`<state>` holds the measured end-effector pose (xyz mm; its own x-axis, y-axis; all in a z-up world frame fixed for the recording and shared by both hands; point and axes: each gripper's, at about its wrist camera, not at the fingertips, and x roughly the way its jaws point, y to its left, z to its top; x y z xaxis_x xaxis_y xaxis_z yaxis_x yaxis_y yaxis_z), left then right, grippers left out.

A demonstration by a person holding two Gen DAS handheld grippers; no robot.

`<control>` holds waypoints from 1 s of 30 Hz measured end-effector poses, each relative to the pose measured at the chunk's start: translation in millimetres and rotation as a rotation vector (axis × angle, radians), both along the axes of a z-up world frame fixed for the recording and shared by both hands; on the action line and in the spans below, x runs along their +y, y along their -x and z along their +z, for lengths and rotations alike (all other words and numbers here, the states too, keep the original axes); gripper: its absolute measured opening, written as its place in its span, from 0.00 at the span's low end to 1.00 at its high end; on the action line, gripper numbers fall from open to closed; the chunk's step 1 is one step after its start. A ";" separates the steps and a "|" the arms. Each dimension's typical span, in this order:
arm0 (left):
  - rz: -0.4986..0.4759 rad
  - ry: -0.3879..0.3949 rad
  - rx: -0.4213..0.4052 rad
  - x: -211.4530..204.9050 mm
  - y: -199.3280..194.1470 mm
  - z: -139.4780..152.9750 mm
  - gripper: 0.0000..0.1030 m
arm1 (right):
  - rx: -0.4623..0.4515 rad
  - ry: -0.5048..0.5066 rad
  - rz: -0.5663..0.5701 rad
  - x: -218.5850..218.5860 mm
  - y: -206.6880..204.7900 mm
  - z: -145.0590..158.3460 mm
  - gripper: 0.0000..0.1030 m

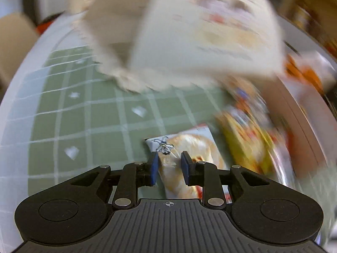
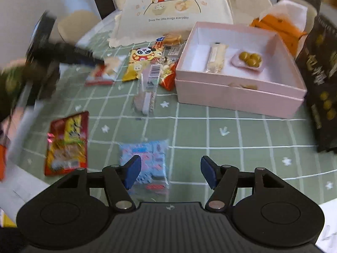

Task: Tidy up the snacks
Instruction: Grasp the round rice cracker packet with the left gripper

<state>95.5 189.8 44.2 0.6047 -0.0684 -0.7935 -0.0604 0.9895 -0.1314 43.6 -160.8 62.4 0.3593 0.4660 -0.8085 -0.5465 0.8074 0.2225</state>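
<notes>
My left gripper [image 1: 170,166] is shut on a clear-wrapped pastry packet [image 1: 189,147], which stays sharp while the table behind it is smeared. In the right wrist view this gripper [image 2: 99,61] is a dark blur at the left, with the packet [image 2: 105,69] at its tip above the snack pile. My right gripper [image 2: 170,171] stands open over the green checked cloth [image 2: 231,130]. A blue and pink packet [image 2: 147,158] lies flat under its left finger, not pinched. The pink box [image 2: 238,97] holds a long cream bar [image 2: 215,58] and a pink packet of green balls [image 2: 249,60].
A yellow panda packet [image 2: 141,63], a red packet [image 2: 65,145] and a clear upright packet [image 2: 147,92] lie left of the box. A cream cartoon food cover [image 2: 172,10] stands behind, an orange bag [image 2: 278,27] at the back right, a black bag [image 2: 322,84] at the right edge.
</notes>
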 end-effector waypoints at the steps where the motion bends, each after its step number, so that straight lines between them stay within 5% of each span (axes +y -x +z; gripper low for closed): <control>1: -0.038 -0.012 0.000 -9.5 7.2 -0.3 0.26 | -0.006 0.001 0.013 4.5 -1.5 0.0 0.61; 5: -0.058 0.054 0.040 -20.1 25.2 7.6 0.26 | -0.040 0.005 0.077 30.8 -1.2 3.0 0.61; 9: 0.179 0.186 0.064 -8.1 34.8 20.6 0.26 | -0.065 0.006 0.097 50.0 1.7 5.3 0.61; 12: 0.154 0.072 0.003 -44.9 38.7 35.8 0.26 | -0.101 0.041 0.080 55.1 7.8 4.8 0.61; 18: 0.014 -0.205 0.059 -114.7 16.3 9.3 0.29 | -0.134 0.114 0.025 30.2 13.9 2.4 0.61; 24: -0.087 -0.265 0.086 -139.3 13.4 -3.4 0.68 | -0.073 0.122 -0.052 2.3 5.1 -11.5 0.63; 27: -0.087 -0.213 0.088 -133.5 14.9 1.0 0.70 | -0.051 0.111 -0.063 -1.6 3.4 -16.8 0.63; 30: 0.053 -0.131 0.046 -105.3 26.0 13.8 0.66 | -0.060 0.088 -0.059 -5.0 6.7 -18.6 0.64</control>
<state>69.5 84.5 58.0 0.5677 0.0680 -0.8204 -0.1156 0.9933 0.0024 36.9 -165.8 43.7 0.4334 0.3708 -0.8214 -0.5075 0.8536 0.1175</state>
